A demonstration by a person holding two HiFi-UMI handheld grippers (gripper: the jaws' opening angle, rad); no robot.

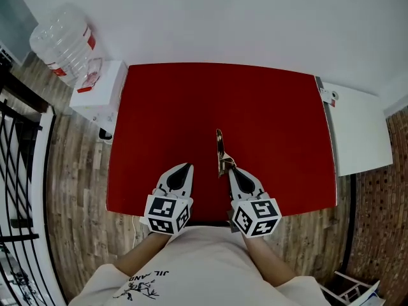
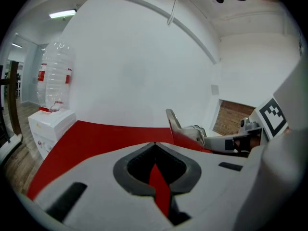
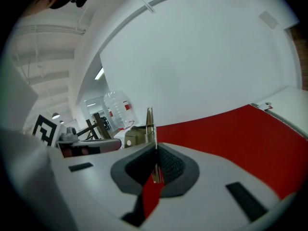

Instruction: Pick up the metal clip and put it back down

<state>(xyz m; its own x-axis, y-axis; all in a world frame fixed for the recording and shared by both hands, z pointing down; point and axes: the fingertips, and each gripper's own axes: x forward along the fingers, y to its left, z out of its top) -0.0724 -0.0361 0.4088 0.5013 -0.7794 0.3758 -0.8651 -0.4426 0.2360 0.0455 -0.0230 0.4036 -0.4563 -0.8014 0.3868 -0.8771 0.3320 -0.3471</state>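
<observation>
My right gripper (image 1: 231,168) is shut on the metal clip (image 1: 220,146), a slim silver-and-brass piece that sticks out ahead of its tips over the red table (image 1: 268,107). The right gripper view shows the clip (image 3: 150,121) edge-on, upright, pinched between the dark pads (image 3: 168,165). To its left, my left gripper (image 1: 187,166) hovers over the table's front part, its tips together with nothing between them. In the left gripper view the clip (image 2: 174,121) shows at the right, held by the right gripper (image 2: 211,139), beyond my own left gripper (image 2: 154,143).
A big water bottle (image 1: 60,43) stands on a white dispenser (image 1: 102,88) off the table's far left corner. A white cabinet (image 1: 360,129) adjoins the table's right side. A black railing (image 1: 19,171) runs along the left over wooden flooring.
</observation>
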